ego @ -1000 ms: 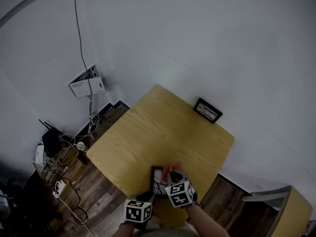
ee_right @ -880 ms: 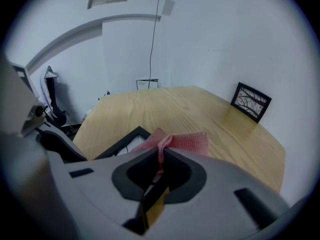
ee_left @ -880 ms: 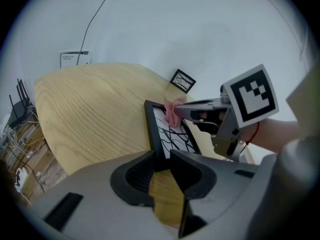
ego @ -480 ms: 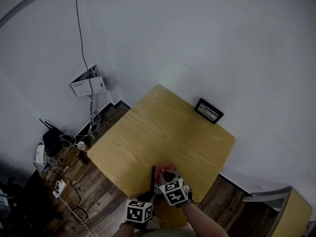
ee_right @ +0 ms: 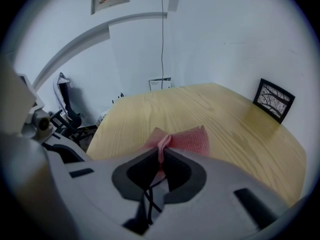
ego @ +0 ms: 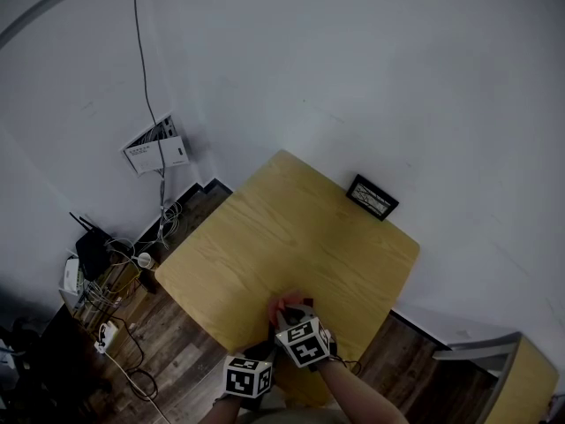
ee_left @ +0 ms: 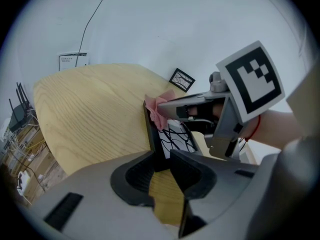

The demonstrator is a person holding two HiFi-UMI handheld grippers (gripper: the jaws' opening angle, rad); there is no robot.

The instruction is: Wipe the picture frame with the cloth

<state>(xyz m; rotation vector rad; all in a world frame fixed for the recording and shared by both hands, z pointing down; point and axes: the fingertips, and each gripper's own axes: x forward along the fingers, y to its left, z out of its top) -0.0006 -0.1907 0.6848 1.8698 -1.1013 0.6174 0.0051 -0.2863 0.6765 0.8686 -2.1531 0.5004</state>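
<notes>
A black picture frame (ee_left: 177, 136) with a white line drawing stands on edge near the table's front, and my left gripper (ee_left: 162, 159) is shut on its lower edge. My right gripper (ee_right: 161, 156) is shut on a pink cloth (ee_right: 187, 139). It holds the cloth against the frame's top left corner, where the cloth (ee_left: 160, 109) drapes over the edge. In the head view the right gripper (ego: 284, 314) is just above the left gripper (ego: 263, 353), and the pink cloth (ego: 281, 306) peeks out past it. The marker cubes hide most of the held frame there.
A second black picture frame (ego: 372, 197) leans against the wall at the wooden table's (ego: 291, 237) far edge. Left of the table, a router and tangled cables (ego: 106, 281) lie on the floor. A wall box (ego: 156, 155) hangs above them. A cabinet corner (ego: 521, 374) sits at the lower right.
My right gripper has slid the pink cloth leftward across the held frame, from its right side to its left corner. The left gripper and the frame have stayed still.
</notes>
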